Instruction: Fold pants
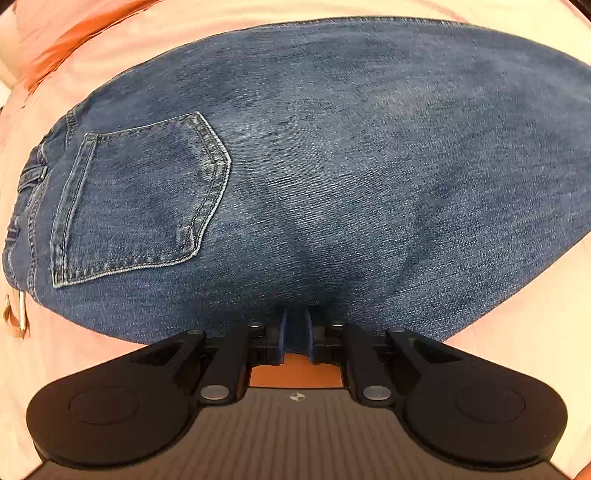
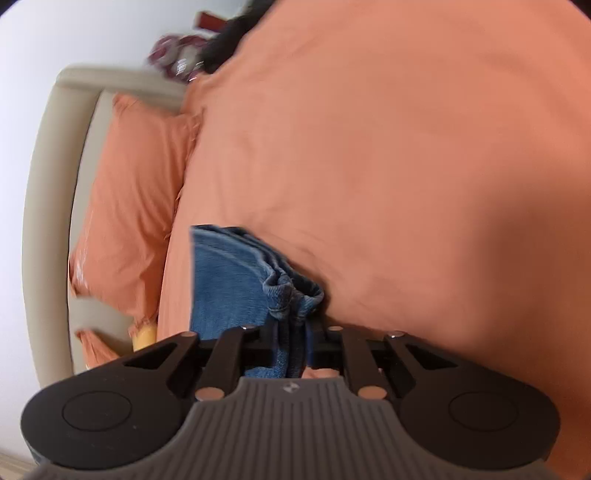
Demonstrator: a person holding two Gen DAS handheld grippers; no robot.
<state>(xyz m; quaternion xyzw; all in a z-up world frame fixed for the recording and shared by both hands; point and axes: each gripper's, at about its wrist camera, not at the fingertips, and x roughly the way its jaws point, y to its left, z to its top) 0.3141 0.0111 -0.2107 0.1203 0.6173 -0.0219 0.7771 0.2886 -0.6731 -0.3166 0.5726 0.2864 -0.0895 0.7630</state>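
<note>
Blue denim jeans [image 1: 314, 177] lie spread on a pink-orange bed cover [image 1: 517, 350], folded lengthwise with a back pocket [image 1: 140, 199] showing at the left. My left gripper [image 1: 295, 332] is shut on the near edge of the jeans, with denim pinched between its blue pads. In the right wrist view, my right gripper [image 2: 293, 343] is shut on a bunched hem end of the jeans [image 2: 236, 280], lifted above the orange cover [image 2: 406, 166].
An orange pillow [image 2: 136, 199] lies against a beige headboard [image 2: 44, 192] at the left of the right wrist view. Dark and patterned items [image 2: 184, 55] sit beyond the bed. A white wall [image 2: 55, 33] is behind.
</note>
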